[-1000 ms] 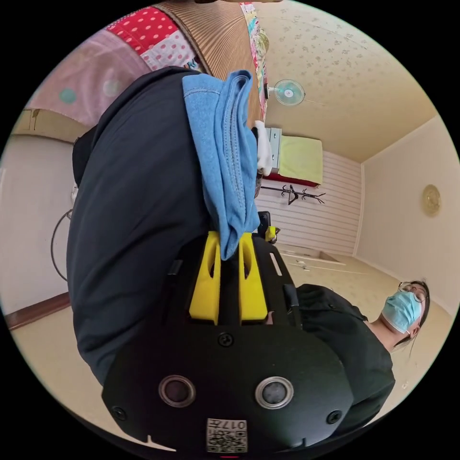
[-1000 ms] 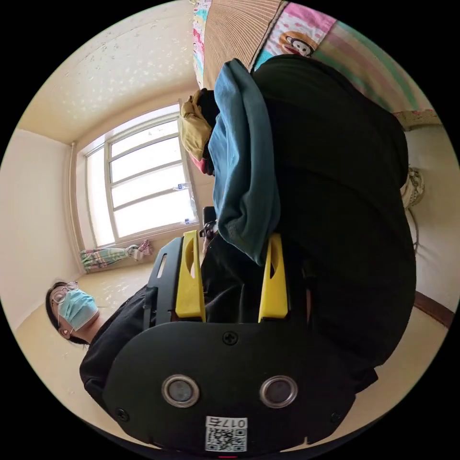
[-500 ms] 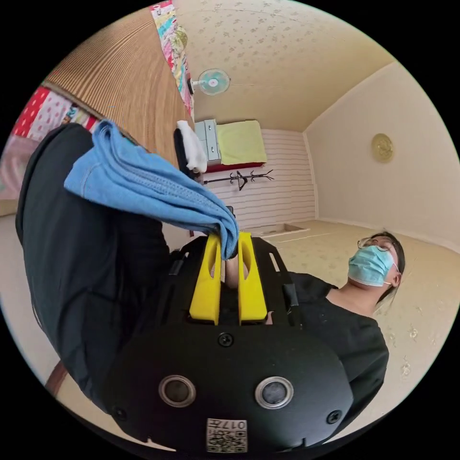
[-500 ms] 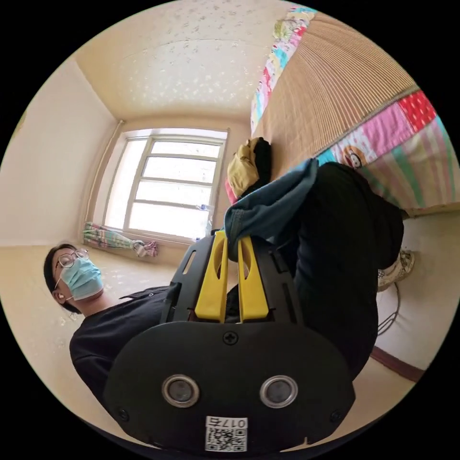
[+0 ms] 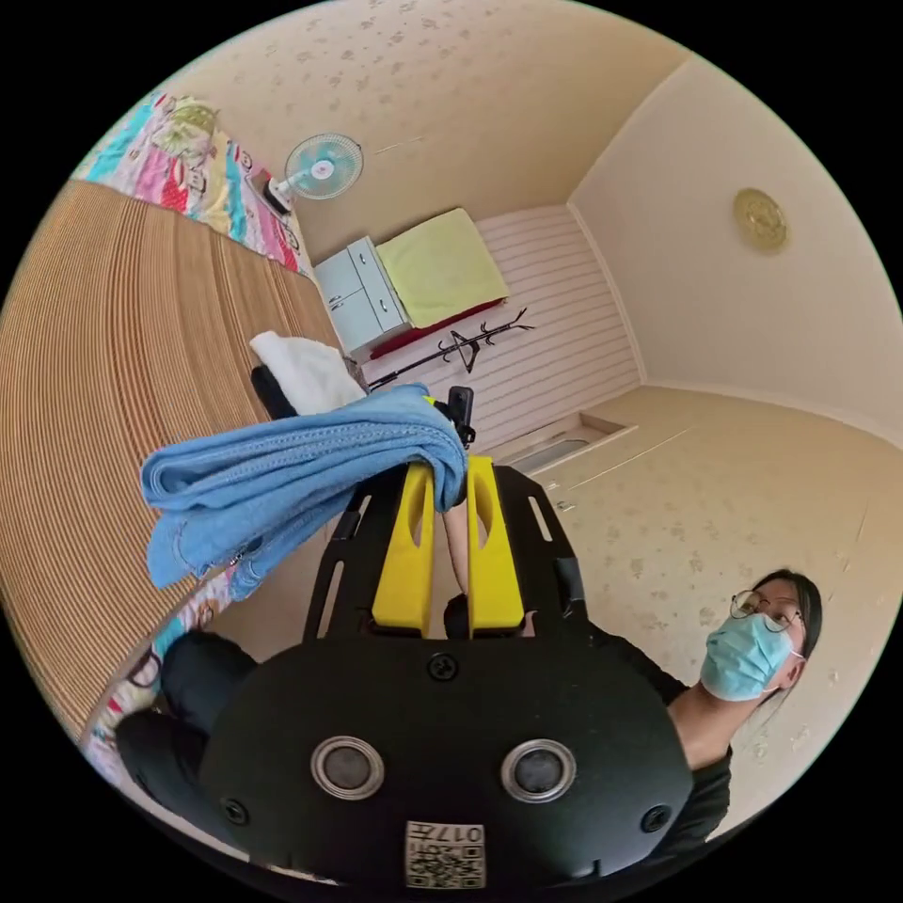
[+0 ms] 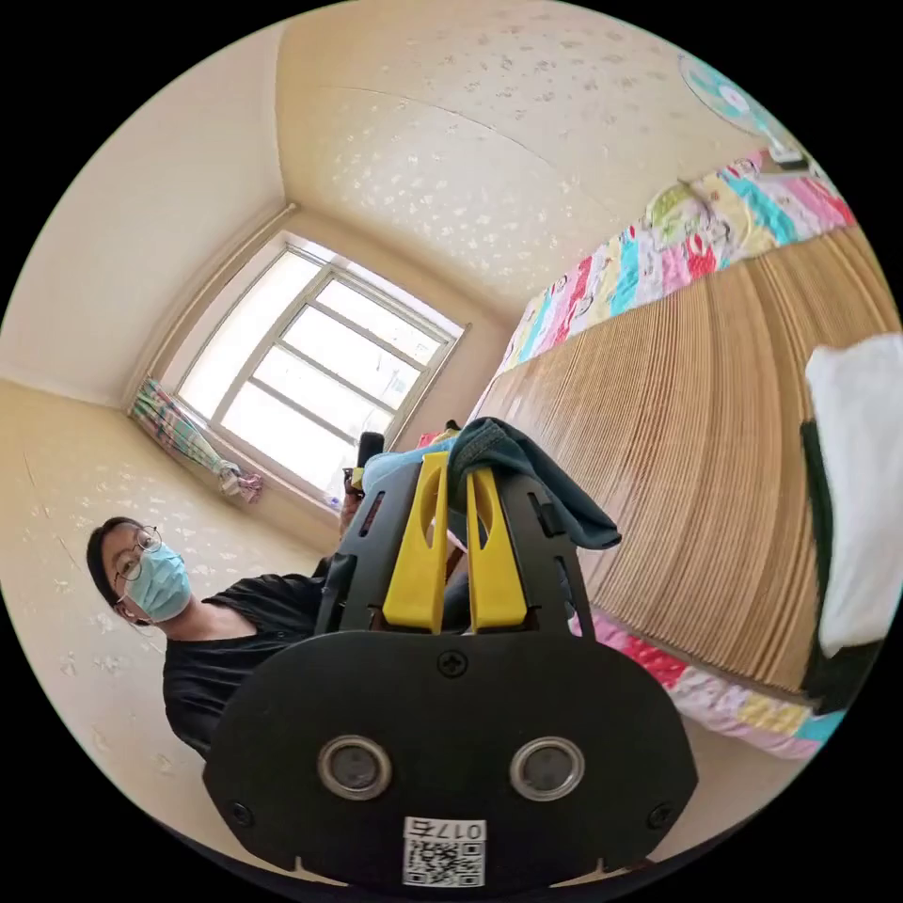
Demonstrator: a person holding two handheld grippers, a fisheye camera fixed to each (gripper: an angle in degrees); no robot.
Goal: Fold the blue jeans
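Left gripper view: left gripper jaws pinched tight on a bunched edge of the blue jeans, denim hanging off to one side in loose layers above the woven mat. Right gripper view: right gripper also clamped on a wad of the same jeans, cloth draping over one jaw. Jeans held up in the air between both grippers, not laid flat. Risks, as I judge it: grip is on thick bunched folds, so layers could slip out under the weight; hanging part could land twisted or creased on the mat; white cloth lies nearby and could get caught under the jeans.
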